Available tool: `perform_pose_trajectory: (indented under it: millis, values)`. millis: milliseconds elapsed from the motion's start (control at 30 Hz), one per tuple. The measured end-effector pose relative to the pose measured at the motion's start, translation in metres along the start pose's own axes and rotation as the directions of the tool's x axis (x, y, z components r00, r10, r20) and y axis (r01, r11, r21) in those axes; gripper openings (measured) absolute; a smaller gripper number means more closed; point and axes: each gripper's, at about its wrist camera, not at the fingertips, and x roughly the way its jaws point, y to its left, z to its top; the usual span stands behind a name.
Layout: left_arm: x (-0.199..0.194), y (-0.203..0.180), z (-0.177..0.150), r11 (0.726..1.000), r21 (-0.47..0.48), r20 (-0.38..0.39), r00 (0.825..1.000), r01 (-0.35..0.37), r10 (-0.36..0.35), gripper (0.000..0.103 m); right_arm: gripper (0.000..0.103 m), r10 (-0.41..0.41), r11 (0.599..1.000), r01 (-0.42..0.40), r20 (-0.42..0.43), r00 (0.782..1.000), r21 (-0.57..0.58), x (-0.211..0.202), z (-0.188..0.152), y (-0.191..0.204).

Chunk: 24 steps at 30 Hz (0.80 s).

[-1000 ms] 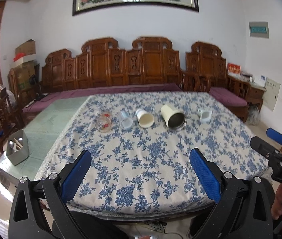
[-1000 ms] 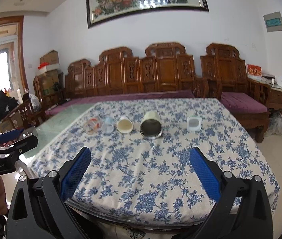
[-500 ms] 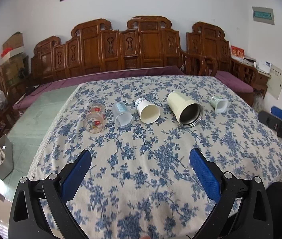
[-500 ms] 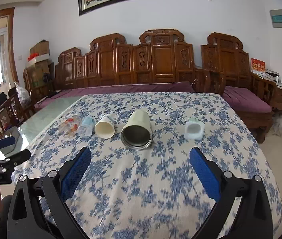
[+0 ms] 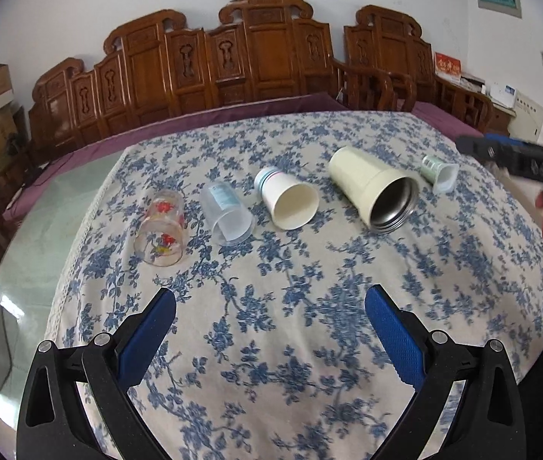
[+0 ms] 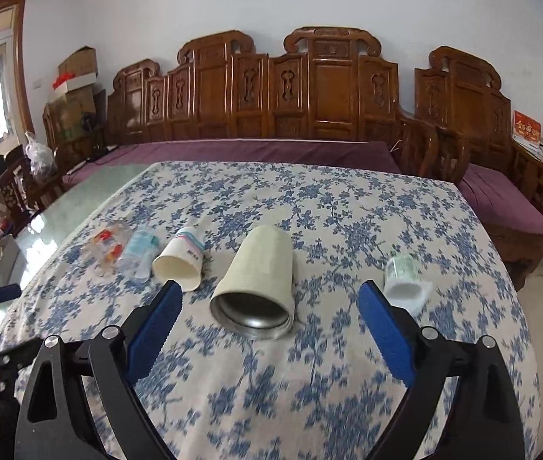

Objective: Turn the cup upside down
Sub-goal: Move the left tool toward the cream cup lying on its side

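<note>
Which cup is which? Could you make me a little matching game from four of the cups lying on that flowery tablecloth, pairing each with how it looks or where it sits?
Things:
1. glass cup
2. paper cup
3. cream tumbler
4. small green-patterned cup

Descriptions:
A. metal-lined inside, the biggest one
B. clear, with red flower prints, far left of the row
C. far right of the row
D. white, with coloured bands near its base

Pairs: 1-B, 2-D, 3-A, 4-C
</note>
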Motion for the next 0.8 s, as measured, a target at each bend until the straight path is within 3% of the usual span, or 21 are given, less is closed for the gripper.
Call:
perform_pose_trajectory:
  millis: [167, 300, 500, 667, 800]
  values:
    - [0.02, 0.017, -0.005, 1.0, 0.0, -0.022, 1.0, -0.005, 0.005, 0.095, 0.092, -0.002, 1.0, 0.002, -0.045, 0.999, 0.001, 0.038, 0.023, -0.005]
    - [0.033, 0.036, -0.009, 0.998, -0.056, -0.044, 0.999, -0.008, 0.005, 0.095, 0.09, 0.016, 1.0, -0.016, -0.119, 0.993, -0.001, 0.079, 0.034, -0.002]
    - [0.033, 0.06, -0.02, 0.997, -0.073, -0.058, 0.998, -0.025, 0.02, 0.095, 0.088, 0.015, 1.0, -0.02, -0.252, 0.968, -0.015, 0.147, 0.04, 0.011]
    - [0.031, 0.079, -0.027, 0.994, -0.097, -0.068, 0.997, -0.055, 0.048, 0.095, 0.082, -0.011, 1.0, 0.006, -0.384, 0.923, -0.015, 0.196, 0.04, 0.017]
    - [0.028, 0.091, -0.027, 0.99, -0.135, -0.07, 0.997, -0.05, 0.041, 0.095, 0.083, -0.025, 1.0, 0.018, -0.495, 0.868, -0.019, 0.219, 0.04, 0.02]
